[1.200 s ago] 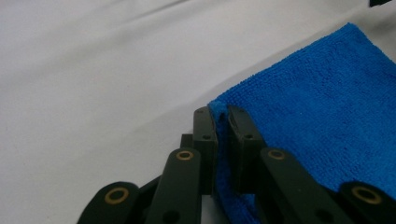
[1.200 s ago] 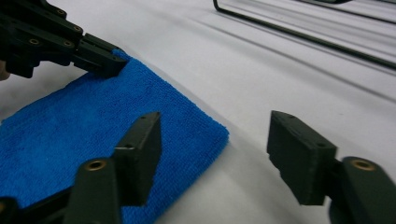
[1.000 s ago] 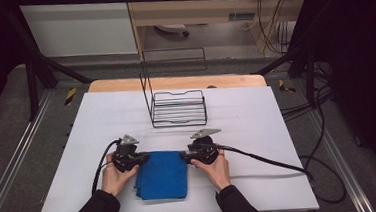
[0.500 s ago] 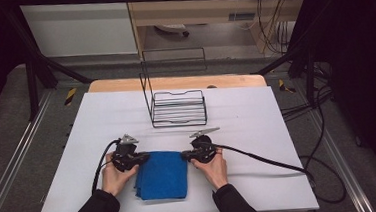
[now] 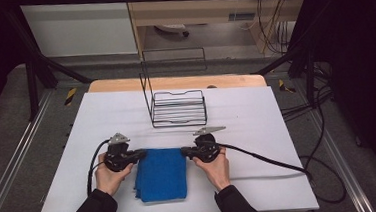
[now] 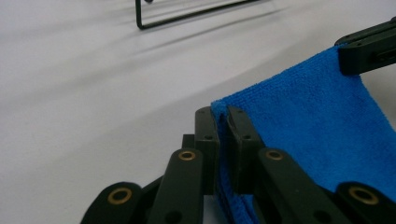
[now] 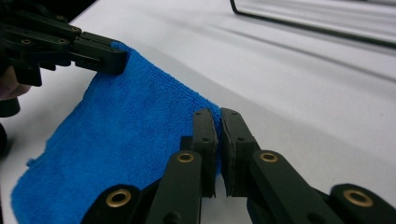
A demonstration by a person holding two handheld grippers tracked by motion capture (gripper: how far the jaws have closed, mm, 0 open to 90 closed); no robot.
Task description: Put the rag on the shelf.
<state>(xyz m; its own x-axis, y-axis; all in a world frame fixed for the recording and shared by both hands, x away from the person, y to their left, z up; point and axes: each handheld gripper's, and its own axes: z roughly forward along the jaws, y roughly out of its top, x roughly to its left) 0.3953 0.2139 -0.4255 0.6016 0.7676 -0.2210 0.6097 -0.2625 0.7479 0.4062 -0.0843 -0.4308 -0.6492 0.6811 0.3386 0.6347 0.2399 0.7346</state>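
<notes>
— Where was the blue cloth point(image 5: 161, 174) found, taking the wire rack point(image 5: 178, 108) as the landmark?

— It was seen on the near side of the rack, well apart from it, spread folded on the white tabletop point(image 5: 258, 131). Its far edge was raised slightly between the two grippers, while its near part was left lying flat.

— How was it held?

— The far left corner was clamped by the left gripper point(image 6: 222, 140), whose fingers point(image 6: 206, 135) were closed on the fabric. The far right corner was pinched the same way by the right gripper point(image 7: 218, 144).

— What had been changed since a second before?

— Very little. The cloth was kept in the same place before the rack, and both grips were kept shut on its corners. Only a slight settling of the hands was noted.

— And what was judged from that?

— The grasp was taken as secured on both corners; a lift or fold of the far edge was judged the likely step in hand, not yet begun.
</notes>
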